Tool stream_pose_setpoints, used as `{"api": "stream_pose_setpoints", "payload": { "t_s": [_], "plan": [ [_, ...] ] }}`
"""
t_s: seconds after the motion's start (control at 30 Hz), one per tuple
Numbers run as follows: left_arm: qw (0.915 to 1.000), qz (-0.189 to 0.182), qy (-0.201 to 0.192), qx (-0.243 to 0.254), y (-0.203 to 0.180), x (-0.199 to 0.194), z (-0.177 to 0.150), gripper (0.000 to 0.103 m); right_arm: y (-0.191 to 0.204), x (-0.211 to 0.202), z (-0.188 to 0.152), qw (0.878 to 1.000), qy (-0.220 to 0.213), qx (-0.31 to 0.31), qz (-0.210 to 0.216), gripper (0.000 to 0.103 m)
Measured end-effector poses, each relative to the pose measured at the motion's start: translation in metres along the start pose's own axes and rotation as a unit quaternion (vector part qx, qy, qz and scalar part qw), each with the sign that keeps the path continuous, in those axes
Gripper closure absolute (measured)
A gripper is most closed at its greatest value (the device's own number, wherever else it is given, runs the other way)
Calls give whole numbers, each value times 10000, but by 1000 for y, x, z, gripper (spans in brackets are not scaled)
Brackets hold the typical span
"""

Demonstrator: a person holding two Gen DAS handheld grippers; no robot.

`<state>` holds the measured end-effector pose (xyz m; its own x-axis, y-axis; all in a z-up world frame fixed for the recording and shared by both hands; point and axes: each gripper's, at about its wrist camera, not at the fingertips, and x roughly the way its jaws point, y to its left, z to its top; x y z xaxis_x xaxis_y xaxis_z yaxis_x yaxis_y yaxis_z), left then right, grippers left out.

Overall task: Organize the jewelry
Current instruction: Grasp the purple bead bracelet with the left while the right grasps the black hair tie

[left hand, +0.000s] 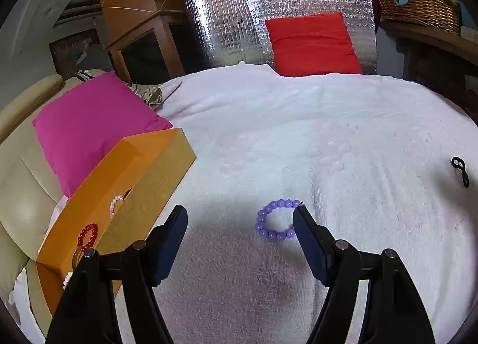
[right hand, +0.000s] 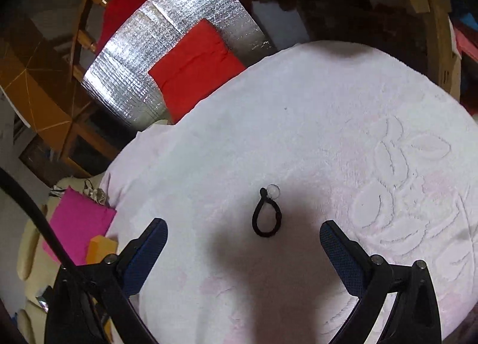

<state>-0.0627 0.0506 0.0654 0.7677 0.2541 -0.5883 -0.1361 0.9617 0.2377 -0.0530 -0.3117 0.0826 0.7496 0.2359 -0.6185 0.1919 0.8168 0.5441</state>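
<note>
Our left hand-held gripper (left hand: pixel 240 214), jaws apart, partly hides the purple bracelet (left hand: pixel 276 220); our right hand-held gripper (right hand: pixel 243 229), also apart, hangs over the black band (right hand: pixel 266 215).

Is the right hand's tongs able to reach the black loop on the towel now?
Probably yes. The right tongs are open, and the black loop lies flat on the towel just ahead, between the two fingers. Nothing lies between them; only a small clear ring sits at its far end.

The left gripper (left hand: pixel 240 221) and right gripper (right hand: pixel 243 235) were black plastic, each with two dark blue textured pads (right hand: pixel 343 257) and silver pivot screws (left hand: pixel 340 244); a black cable (right hand: pixel 44 224) ran beside the right one.
</note>
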Motion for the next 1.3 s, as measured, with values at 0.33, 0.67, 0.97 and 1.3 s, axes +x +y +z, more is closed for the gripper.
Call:
{"api": "stream_pose_setpoints", "payload": {
  "t_s": [0.33,0.67,0.97,1.3],
  "plan": [
    [9994,-251,179,-180,8,14,3,29,13,24,-9,9985,176,-334,-408,40],
    [9925,-628,805,-665,33,46,-3,29,-7,33,2,9984,351,374,-229,41],
    [9764,-1378,1254,-1096,52,68,-10,29,1,60,7,9973,560,105,-468,41],
    [9743,-1720,1344,-559,17,84,-6,29,14,112,7,9823,793,-589,-1593,75]
  ]
}}
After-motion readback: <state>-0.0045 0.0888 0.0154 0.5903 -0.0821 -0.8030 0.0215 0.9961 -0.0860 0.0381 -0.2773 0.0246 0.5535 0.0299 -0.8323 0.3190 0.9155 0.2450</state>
